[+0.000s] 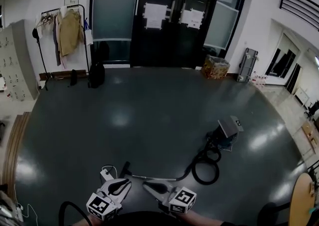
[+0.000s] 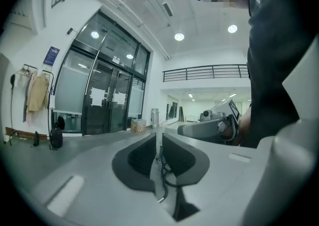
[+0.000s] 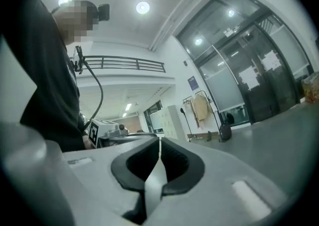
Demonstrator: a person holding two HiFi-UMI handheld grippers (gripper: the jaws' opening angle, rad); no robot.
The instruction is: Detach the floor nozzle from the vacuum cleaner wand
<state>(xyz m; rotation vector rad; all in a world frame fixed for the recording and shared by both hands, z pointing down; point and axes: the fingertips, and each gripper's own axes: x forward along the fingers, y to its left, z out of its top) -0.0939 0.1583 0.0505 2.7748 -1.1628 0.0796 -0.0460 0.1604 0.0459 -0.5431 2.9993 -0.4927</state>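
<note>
The vacuum's grey canister (image 1: 228, 131) sits on the dark floor at the right, and its black hose (image 1: 205, 167) coils in front of it. A thin metal wand (image 1: 159, 177) lies flat, running left from the hose. At its left end is a small dark piece (image 1: 124, 169) with a white part (image 1: 106, 174) beside it; whether they are joined is too small to tell. Both grippers are held up near the bottom edge, above the wand. My left gripper (image 1: 124, 184) (image 2: 158, 133) and right gripper (image 1: 147, 185) (image 3: 159, 140) are shut, with nothing between the pads.
Glass doors (image 1: 169, 18) stand at the back. A coat rack (image 1: 67, 31) and a black bag (image 1: 96, 74) are at the back left, and lockers (image 1: 17, 60) line the left wall. A basket (image 1: 215, 66) is at the back right and a round wooden table (image 1: 303, 200) at the right front.
</note>
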